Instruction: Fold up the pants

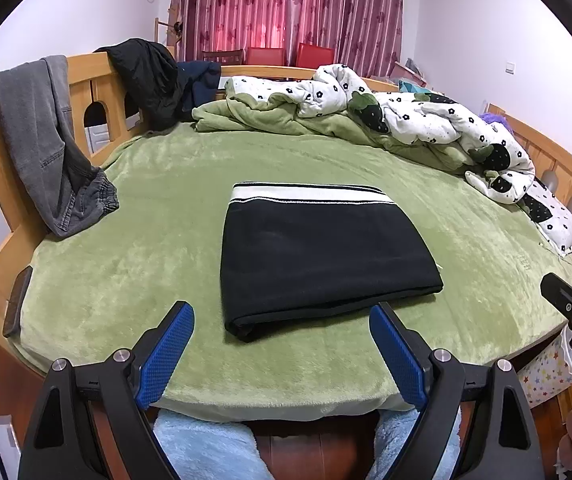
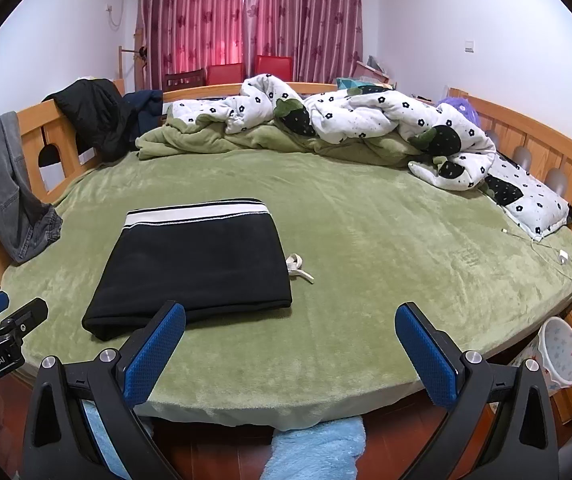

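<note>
On the green plush bed cover point(image 1: 133, 264): one pair of black pants with a white-striped waistband point(image 1: 322, 256), folded into a flat rectangle, waistband at the far edge. I hold my left gripper point(image 1: 281, 354) and right gripper point(image 2: 290, 356) near the bed's near edge, both with blue-padded fingers point(image 1: 165, 356) apart, gripping nothing. Grey jeans point(image 1: 41, 140) hang over the wooden rail, left.

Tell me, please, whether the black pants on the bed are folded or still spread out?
Folded: the black pants lie as a compact rectangle on the green blanket, striped waistband on the far edge, layered edges nearest the open, empty grippers.
</note>
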The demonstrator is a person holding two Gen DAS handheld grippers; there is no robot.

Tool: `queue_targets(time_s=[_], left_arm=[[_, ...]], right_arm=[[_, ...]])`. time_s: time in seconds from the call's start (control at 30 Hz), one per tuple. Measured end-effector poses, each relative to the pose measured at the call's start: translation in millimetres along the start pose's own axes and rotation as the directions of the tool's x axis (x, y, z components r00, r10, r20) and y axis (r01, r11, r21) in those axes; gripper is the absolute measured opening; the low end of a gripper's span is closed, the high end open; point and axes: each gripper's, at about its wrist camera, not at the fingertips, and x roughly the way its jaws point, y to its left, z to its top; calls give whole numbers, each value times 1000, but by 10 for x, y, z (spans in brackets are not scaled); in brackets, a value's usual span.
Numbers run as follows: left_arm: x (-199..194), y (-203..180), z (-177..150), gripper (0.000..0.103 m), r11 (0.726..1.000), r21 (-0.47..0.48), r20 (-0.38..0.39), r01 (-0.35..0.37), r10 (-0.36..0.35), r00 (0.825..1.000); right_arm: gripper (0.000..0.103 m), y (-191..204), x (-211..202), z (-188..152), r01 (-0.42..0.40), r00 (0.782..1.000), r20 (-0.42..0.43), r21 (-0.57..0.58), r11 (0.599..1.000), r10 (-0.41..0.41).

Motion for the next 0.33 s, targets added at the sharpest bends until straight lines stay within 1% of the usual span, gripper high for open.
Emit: queue_targets(time_s=[0.17, 0.33], left_arm=[[-53, -23, -7, 89, 1000, -6, 7, -5, 5, 1000], [-68, -46, -14, 89, 1000, -6, -2, -3, 3, 1000]], right_arm=[[103, -15, -1, 2, 1, 1000, 2, -4, 1000, -1], [103, -30, -4, 5, -3, 1000, 6, -3, 1000, 3]])
